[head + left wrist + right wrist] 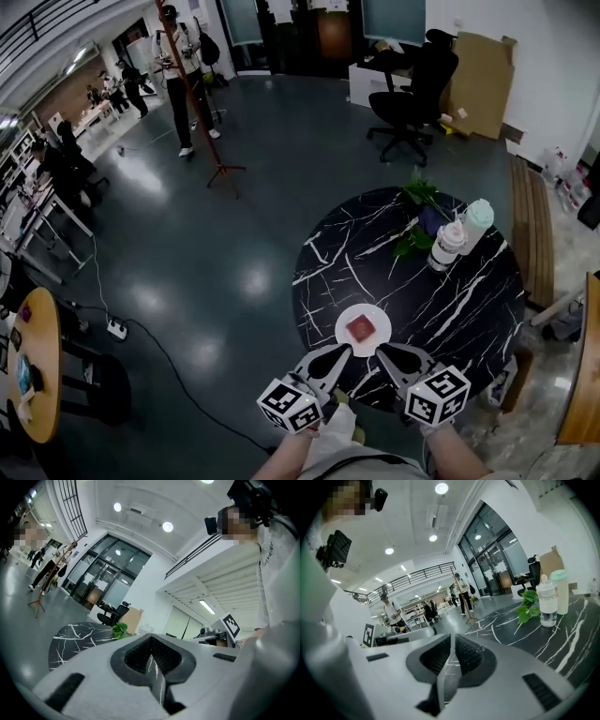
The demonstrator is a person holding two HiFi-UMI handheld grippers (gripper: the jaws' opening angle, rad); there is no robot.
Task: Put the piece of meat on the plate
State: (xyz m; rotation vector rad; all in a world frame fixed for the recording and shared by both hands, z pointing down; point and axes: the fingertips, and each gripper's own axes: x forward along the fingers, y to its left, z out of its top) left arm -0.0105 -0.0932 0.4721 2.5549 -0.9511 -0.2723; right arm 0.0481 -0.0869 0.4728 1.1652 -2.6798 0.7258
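1. Bench (450, 309): a round top, black with white veining, standing on a dark glossy floor (216, 253).
2. Piece of meat (361, 327): a reddish square slab lying flat in the middle of a small white plate (342, 331). The plate sits on the near edge of the bench.
3. Left gripper (344, 350): it is just short of the plate's near-left rim and points toward it, with no contact visible. In the left gripper view the jaws meet at the tips. Only a wedge of veined bench shows through the gap behind them, and nothing is held.
4. Right gripper (381, 349): it mirrors the left at the plate's near-right rim and also stands clear of it. In the right gripper view the ribbed pads are drawn almost together with only a thin slit between them. The slit is empty.
5. The two grippers angle inward, and the plate lies just beyond and between their tips.
6. Marker cubes: the left cube (289, 405) and the right cube (437, 394) ride at the rear of each gripper, off the bench's near edge.
7. Far side of the bench: a leafy green plant (419, 199), a clear bottle (446, 246) with a white cap, and a pale green-topped bottle (476, 223) just beside it. All three are well apart from the plate.
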